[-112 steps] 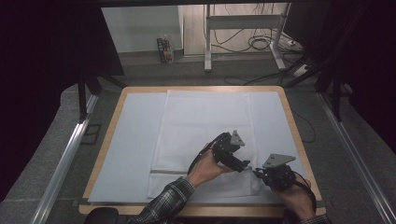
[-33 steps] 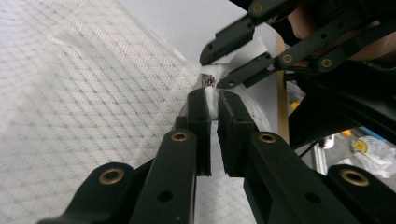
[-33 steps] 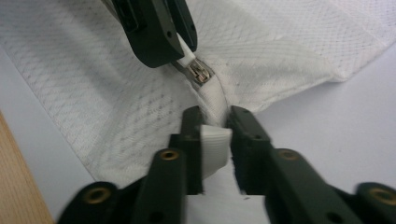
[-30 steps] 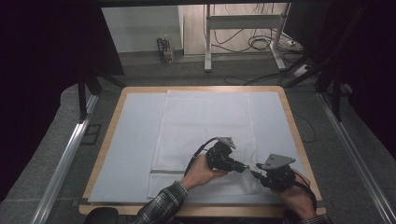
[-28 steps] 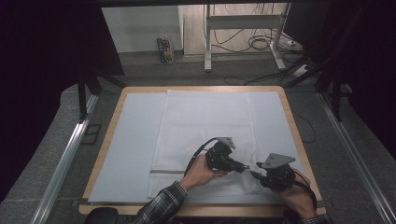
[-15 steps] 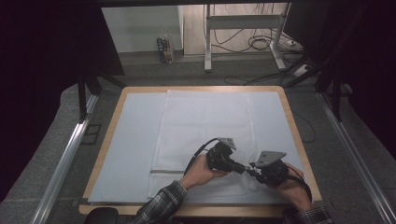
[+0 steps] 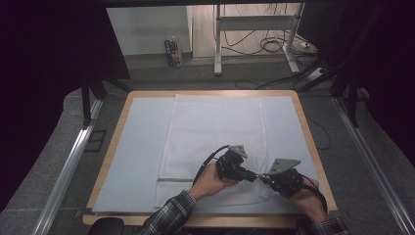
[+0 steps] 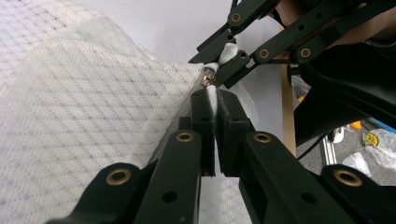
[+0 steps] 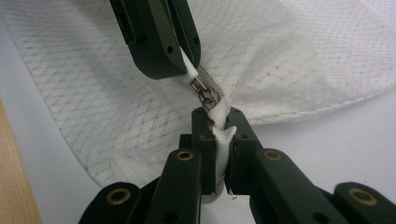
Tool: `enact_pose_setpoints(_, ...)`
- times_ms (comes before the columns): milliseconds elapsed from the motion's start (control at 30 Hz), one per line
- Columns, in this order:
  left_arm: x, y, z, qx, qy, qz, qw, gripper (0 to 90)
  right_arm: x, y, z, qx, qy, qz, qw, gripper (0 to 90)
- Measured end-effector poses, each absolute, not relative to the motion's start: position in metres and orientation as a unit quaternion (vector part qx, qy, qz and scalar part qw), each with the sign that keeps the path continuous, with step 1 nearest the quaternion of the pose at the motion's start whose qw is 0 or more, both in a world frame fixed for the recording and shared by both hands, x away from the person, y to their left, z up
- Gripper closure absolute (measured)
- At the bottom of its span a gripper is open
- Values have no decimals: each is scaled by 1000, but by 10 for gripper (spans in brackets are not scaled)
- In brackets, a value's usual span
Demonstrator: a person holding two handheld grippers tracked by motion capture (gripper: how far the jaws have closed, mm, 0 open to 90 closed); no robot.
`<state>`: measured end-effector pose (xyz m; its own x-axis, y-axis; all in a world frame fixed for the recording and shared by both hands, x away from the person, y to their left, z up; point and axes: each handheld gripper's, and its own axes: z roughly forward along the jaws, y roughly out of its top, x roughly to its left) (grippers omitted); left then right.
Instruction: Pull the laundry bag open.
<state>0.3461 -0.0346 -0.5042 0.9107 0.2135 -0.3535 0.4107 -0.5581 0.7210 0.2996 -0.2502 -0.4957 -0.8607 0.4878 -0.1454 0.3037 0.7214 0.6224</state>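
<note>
Left gripper (image 8: 211,100): We found its jaws clamped on the white mesh laundry bag (image 7: 215,132) at the zipper edge, seemingly to anchor the fabric beside the small metal zipper pull (image 9: 203,90).
Bag position: It lay flat mid-table on the pale blue sheet (image 7: 137,147), its near right corner lifted between the two tools.
Right gripper (image 9: 219,126): Its jaws had just been closing and now pinched a bunched white fabric end, just beside the pull; we judged this a counter-hold for tensioning the zipper.
Gap between tools: Tips nearly touched, the pull between them.
Surroundings: Wooden table rim (image 7: 313,147) at right; cables on the floor beyond (image 7: 274,46), well apart.
Obstruction: Each tool crowded the other's access to the pull.
</note>
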Motion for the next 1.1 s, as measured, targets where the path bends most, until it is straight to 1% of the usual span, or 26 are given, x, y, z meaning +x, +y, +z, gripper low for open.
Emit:
enact_pose_setpoints(33, 345, -33, -503, 880, 181, -102, 428, 878, 300, -251, -496, 219, 916, 302, 151, 843)
enact_pose_setpoints(100, 346, -31, -504, 880, 184, -101, 426, 878, 301, -254, -496, 226, 914, 300, 153, 845)
enact_pose_setpoints(233, 347, -21, -505, 874, 195, -106, 433, 878, 300, -258, -496, 230, 911, 309, 149, 845)
enact_pose_setpoints(467, 344, -19, -506, 875, 199, -98, 431, 877, 299, -255, -496, 228, 912, 303, 154, 844)
enact_pose_setpoints(667, 343, -17, -507, 873, 200, -101, 433, 876, 299, -255, -497, 228, 913, 304, 149, 844)
enact_pose_setpoints(1100, 343, 1, -512, 876, 212, -101, 422, 876, 299, -256, -499, 235, 914, 296, 150, 843)
